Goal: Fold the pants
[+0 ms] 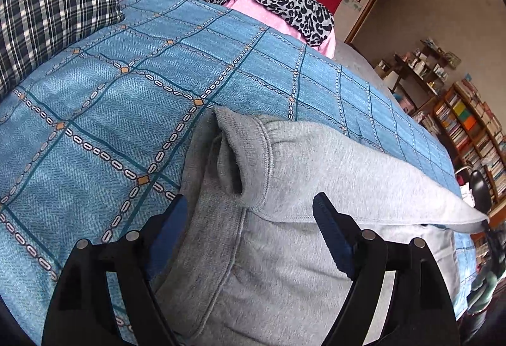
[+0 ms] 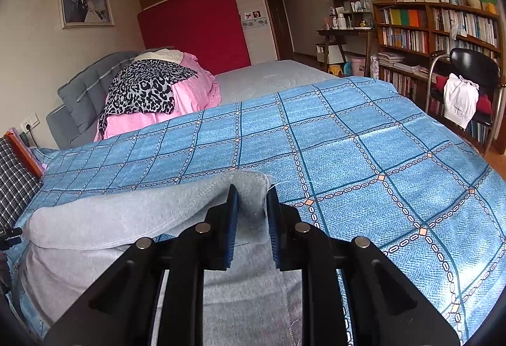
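Both wrist cameras look closely down (slanting) at one blue bedspread (image 1: 132, 99).

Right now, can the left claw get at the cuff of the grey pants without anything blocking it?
Probably yes. The left claw is open and the ribbed cuff lies just ahead between its fingers, with only the blue cover beside it. Nothing is in the way.

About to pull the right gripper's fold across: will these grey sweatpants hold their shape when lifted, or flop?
Likely floppy: the grey sweatpants sag in a soft curve away from the right gripper, which is shut on one edge. The thick fleece and ribbed cuff suggest some weight. They probably won't slide much on the woven blue bedspread.
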`<move>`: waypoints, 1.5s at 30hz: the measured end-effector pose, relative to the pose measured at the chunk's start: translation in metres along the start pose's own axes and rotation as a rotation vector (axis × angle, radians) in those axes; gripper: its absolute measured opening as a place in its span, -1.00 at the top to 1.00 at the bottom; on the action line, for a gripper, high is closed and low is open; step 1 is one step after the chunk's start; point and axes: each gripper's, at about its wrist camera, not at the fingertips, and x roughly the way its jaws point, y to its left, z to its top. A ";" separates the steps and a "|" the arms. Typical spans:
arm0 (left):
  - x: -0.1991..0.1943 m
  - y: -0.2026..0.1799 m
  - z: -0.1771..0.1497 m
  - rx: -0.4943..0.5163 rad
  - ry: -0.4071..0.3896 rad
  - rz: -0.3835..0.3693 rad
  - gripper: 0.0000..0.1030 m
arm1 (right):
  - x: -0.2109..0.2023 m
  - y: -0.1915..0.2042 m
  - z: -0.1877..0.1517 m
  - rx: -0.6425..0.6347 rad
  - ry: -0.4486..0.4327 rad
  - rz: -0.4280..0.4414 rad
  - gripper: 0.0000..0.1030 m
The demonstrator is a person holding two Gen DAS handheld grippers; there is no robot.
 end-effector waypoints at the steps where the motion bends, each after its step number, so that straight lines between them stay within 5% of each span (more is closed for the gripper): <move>1: 0.006 0.003 0.003 -0.018 0.010 -0.006 -0.56 | 0.000 0.000 -0.001 0.000 0.001 0.000 0.65; 3: 0.018 0.007 0.005 -0.049 0.040 -0.023 -0.53 | 0.002 -0.002 -0.001 0.009 0.003 0.000 0.65; 10: 0.037 0.003 0.008 -0.091 0.103 -0.040 0.31 | 0.009 -0.009 -0.005 0.019 0.019 -0.012 0.65; 17: 0.022 0.001 0.022 -0.112 0.054 -0.055 0.79 | 0.010 -0.013 -0.008 0.027 0.015 -0.015 0.65; 26: -0.059 0.013 0.029 -0.116 -0.067 -0.104 0.82 | -0.024 -0.019 -0.018 0.058 -0.023 -0.029 0.65; 35: -0.085 0.025 -0.026 -0.059 -0.032 -0.066 0.82 | -0.082 -0.021 -0.089 0.067 -0.027 -0.071 0.65; 38: -0.083 0.030 -0.040 -0.066 -0.022 -0.057 0.82 | -0.100 -0.035 -0.109 0.139 -0.049 -0.142 0.87; 41: -0.079 0.034 -0.049 -0.071 -0.011 -0.049 0.82 | -0.109 -0.051 -0.126 0.221 -0.037 -0.146 0.87; 43: -0.074 0.037 -0.054 -0.076 -0.001 -0.036 0.82 | -0.105 -0.050 -0.134 0.233 0.017 -0.096 0.77; 45: -0.069 0.039 -0.056 -0.084 0.008 -0.030 0.82 | -0.102 -0.049 -0.141 0.274 0.052 -0.048 0.37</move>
